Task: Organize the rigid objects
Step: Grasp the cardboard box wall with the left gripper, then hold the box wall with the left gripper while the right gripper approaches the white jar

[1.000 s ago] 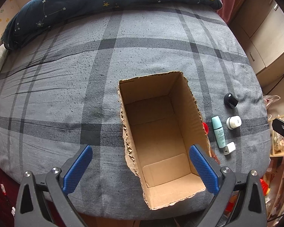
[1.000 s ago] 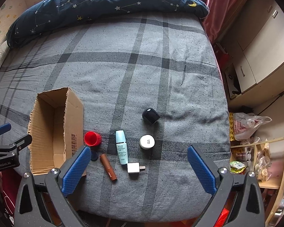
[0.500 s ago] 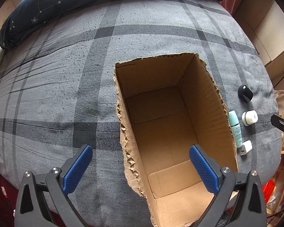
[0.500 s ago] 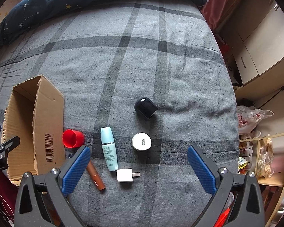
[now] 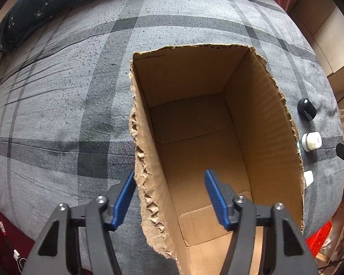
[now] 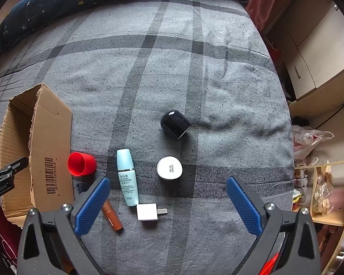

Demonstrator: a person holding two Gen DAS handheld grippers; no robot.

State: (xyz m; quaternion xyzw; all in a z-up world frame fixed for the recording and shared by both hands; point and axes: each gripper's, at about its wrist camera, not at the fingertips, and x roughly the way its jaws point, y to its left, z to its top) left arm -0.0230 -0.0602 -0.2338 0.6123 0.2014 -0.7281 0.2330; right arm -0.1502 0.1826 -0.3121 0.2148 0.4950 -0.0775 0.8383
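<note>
Left tool: blue-padded jaws closing, pointing down w/ the torn left wall of the open brown cardboard box between them; one pad outside the wall, other inside over the box floor; pads not pressing the wall yet. Box interior bare cardboard, sits on the grey plaid bed sheet. Far beyond the tool, dark blue star-print duvet along the bed's top edge.

Right tool: jaws spread wide, nothing between the pads, hovering over the bed. Just ahead, betw. the pads: small white plug adapter. Next to the left pad: brown lipstick tube, lying flat. Ahead-left: pale teal plastic bottle, lying flat. Ahead-center: round white jar. Further ahead: black rounded cap, on its side. Left of the bottle: red plastic cup, tipped over, near the box's barcode side. Small dark item beside the left pad, too hidden to ID
</note>
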